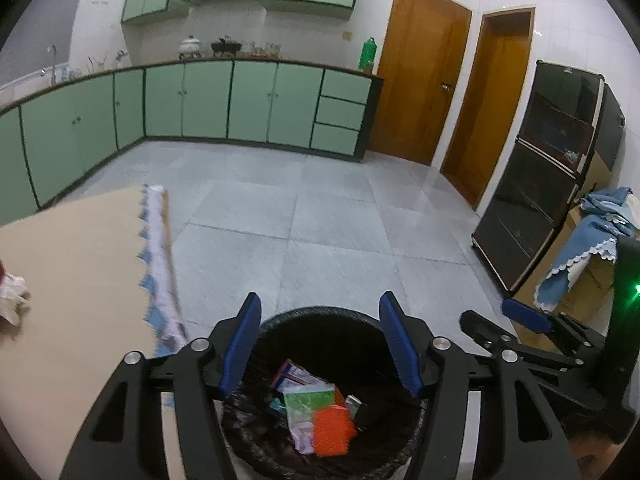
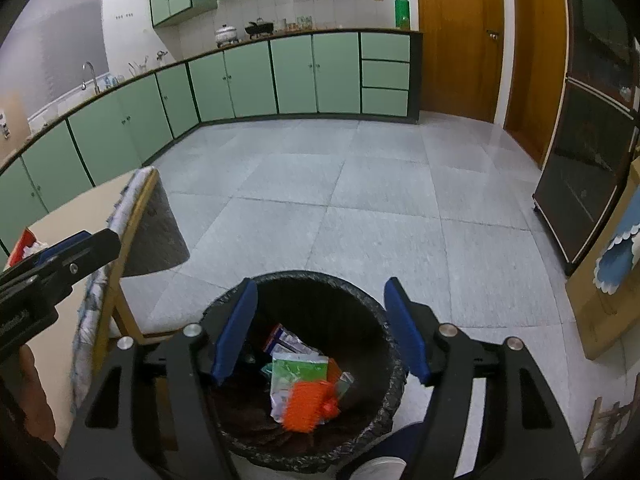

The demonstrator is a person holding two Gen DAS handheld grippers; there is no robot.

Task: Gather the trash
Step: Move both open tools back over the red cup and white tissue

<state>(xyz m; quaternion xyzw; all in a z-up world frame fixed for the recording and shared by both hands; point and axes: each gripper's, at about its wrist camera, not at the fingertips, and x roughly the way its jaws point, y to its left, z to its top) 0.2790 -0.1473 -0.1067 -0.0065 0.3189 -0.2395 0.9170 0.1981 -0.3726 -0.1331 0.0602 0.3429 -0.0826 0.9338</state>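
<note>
Tongs, left [image 1: 320, 344] and right [image 2: 320, 330], gape empty above bin [image 1: 316, 316].

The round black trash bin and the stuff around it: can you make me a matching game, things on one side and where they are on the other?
Things:
1. Spiky orange plastic piece
2. Tall green plastic bottle
3. Blue scalloped cloth
4. Crumpled white paper

Places:
A. draped over a cardboard box
B. on the beige tabletop
C. inside the round black trash bin
D. on the kitchen counter by the wooden door

Pairs: 1-C, 2-D, 3-A, 4-B
</note>
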